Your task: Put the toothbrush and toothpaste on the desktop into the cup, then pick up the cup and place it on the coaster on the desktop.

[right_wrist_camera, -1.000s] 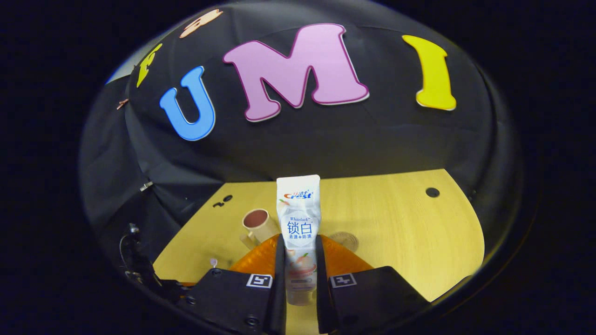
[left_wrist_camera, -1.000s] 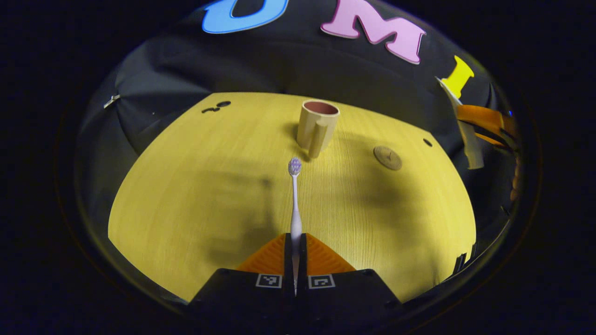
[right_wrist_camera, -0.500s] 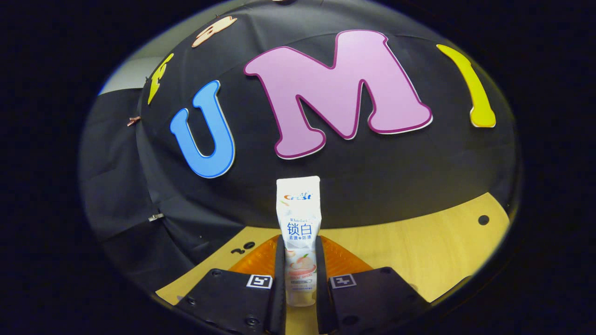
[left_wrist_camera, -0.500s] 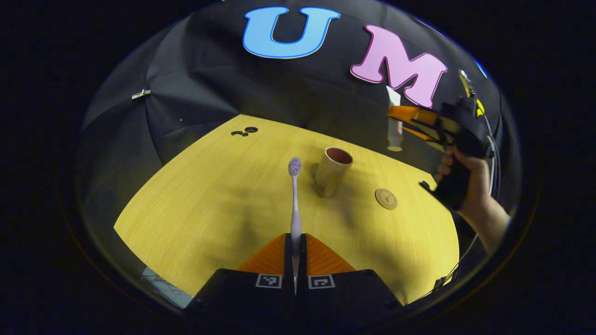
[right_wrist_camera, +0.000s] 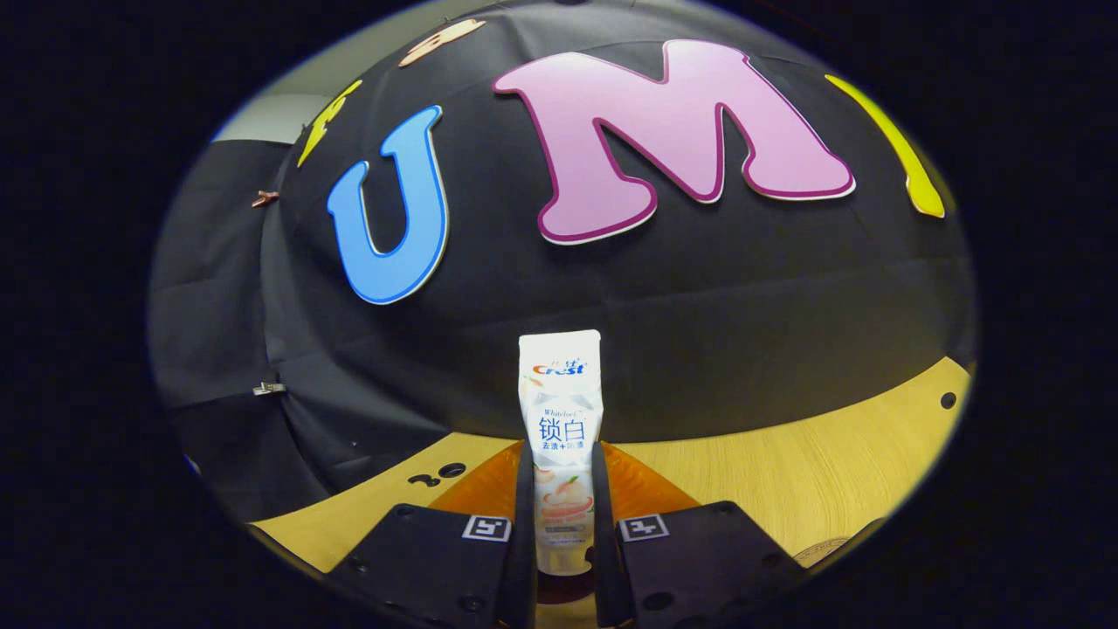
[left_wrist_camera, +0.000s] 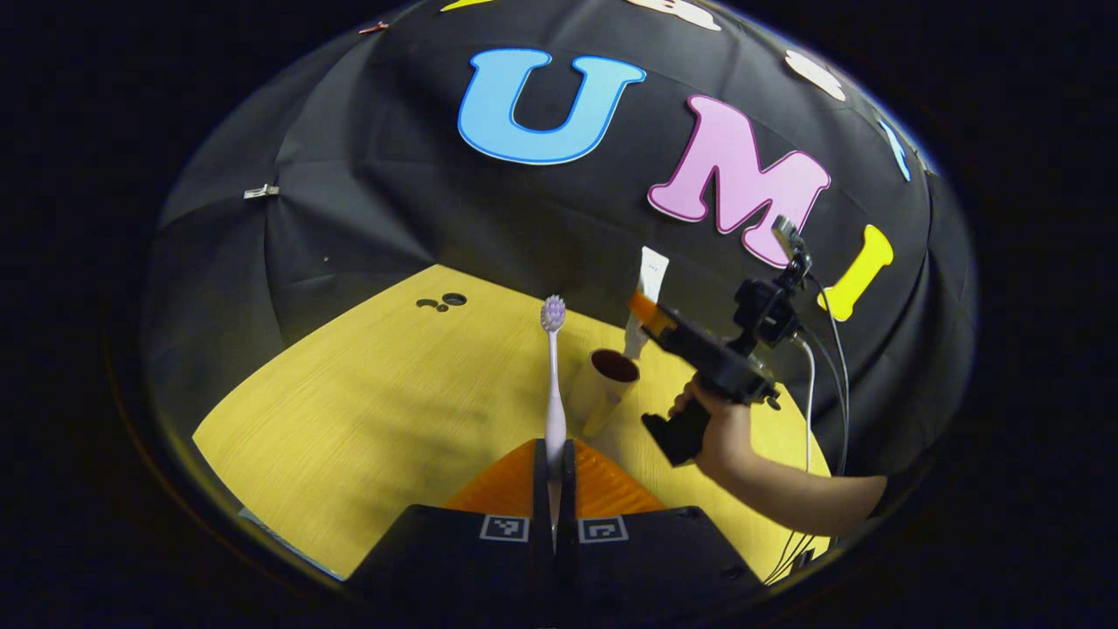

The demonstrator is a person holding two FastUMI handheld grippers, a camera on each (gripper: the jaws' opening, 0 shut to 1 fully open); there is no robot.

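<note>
left tool [left_wrist_camera: 552,472]: fingers clamped on toothbrush [left_wrist_camera: 553,384] handle; brush sticks straight out ahead, bristle head at far end, held above counter [left_wrist_camera: 349,437]
right tool [right_wrist_camera: 563,524]: fingers clamped on toothpaste [right_wrist_camera: 560,419], tube upright between them, crimped end up, cap end down
right tool, left gripper view [left_wrist_camera: 651,316]: held in a hand [left_wrist_camera: 721,428], toothpaste [left_wrist_camera: 645,293] hanging with lower end at cup [left_wrist_camera: 603,389] mouth; cannot tell if it is inside
cup: upright on counter, handle toward camera, just right of the brush shaft in left gripper view
coaster [right_wrist_camera: 817,550]: only an edge seen at lower right of right gripper view, on counter [right_wrist_camera: 786,472]
cables [left_wrist_camera: 817,411]: trail from right tool past the arm
</note>
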